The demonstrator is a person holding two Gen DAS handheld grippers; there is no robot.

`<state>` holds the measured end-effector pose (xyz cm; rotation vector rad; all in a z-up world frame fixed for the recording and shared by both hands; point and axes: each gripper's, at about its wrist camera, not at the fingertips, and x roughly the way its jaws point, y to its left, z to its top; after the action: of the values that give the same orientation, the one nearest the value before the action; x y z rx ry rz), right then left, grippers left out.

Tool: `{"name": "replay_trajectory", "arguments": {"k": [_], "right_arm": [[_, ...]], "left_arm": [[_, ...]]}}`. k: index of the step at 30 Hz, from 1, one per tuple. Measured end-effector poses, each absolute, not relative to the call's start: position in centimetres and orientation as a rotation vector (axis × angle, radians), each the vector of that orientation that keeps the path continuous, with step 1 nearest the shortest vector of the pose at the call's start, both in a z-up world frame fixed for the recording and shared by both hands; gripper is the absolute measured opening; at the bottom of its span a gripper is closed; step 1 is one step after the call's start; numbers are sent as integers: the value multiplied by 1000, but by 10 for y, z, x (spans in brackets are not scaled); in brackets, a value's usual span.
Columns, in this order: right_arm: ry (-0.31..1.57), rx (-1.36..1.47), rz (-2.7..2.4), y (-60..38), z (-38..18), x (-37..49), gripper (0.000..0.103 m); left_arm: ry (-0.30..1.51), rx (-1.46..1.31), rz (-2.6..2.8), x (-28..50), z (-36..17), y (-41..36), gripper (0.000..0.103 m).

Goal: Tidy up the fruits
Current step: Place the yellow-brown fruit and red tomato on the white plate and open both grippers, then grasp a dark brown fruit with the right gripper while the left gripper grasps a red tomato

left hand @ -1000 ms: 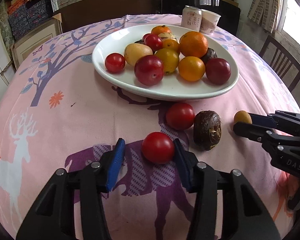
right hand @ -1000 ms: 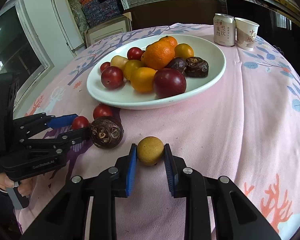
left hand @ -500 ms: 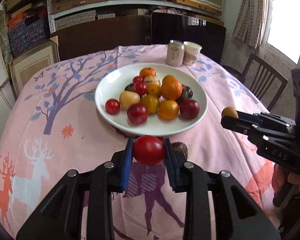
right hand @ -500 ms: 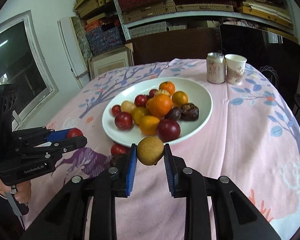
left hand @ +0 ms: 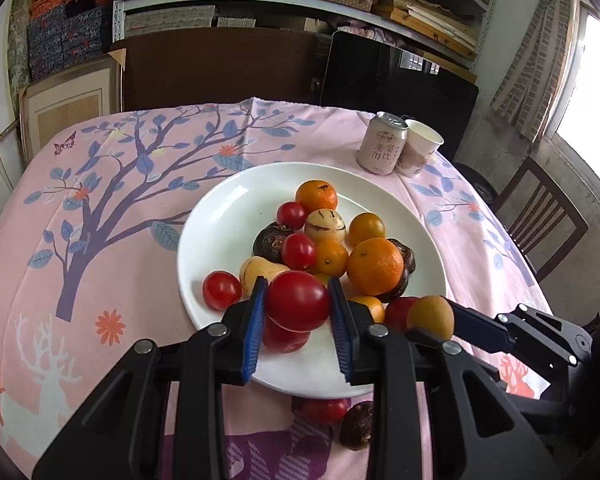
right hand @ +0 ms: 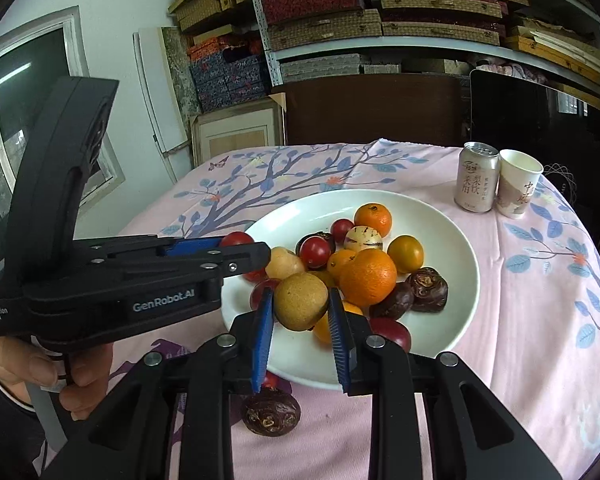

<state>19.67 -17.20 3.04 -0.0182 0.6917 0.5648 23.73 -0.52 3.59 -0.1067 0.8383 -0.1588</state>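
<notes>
My left gripper (left hand: 298, 308) is shut on a red tomato (left hand: 297, 301) and holds it above the near edge of the white plate (left hand: 220, 216) of mixed fruit. My right gripper (right hand: 301, 308) is shut on a tan round fruit (right hand: 300, 301), also above the plate's (right hand: 452, 232) near side. That tan fruit shows at the right gripper's tip in the left wrist view (left hand: 431, 317). On the cloth in front of the plate lie a red tomato (left hand: 325, 410) and a dark brown fruit (right hand: 271, 412).
A drink can (left hand: 383, 143) and a paper cup (left hand: 419, 148) stand at the table's far right. A wooden chair (left hand: 540, 216) stands to the right. A dark cabinet and shelves rise behind the table. The pink patterned cloth (left hand: 100, 208) covers the table.
Both grippers closed on their fruits, lifted them off the cloth and moved forward over the plate's near edge. The two grippers have come closer together.
</notes>
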Motion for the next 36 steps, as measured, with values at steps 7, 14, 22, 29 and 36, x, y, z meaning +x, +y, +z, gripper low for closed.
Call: {"name": "replay_trajectory", "arguments": {"k": [7,14,22,29,36], "right_arm": [[746,28,558,-170,16,217,41],[740,75,521,-195,17,206,45],[775,0,507,-203,10,177,45],[877,-172,570,-163,-15,161,46],[952,-175,564,-142,-39,170,43]], "left_arm": [[854,-147,-123,248,23,-1,57],[838,-116,-101,229,27,5,64],[819,-42,-36,186,23,13,67],[856,-61,7,160,12,33,67],[895,-54,-15,153,2,35,68]]}}
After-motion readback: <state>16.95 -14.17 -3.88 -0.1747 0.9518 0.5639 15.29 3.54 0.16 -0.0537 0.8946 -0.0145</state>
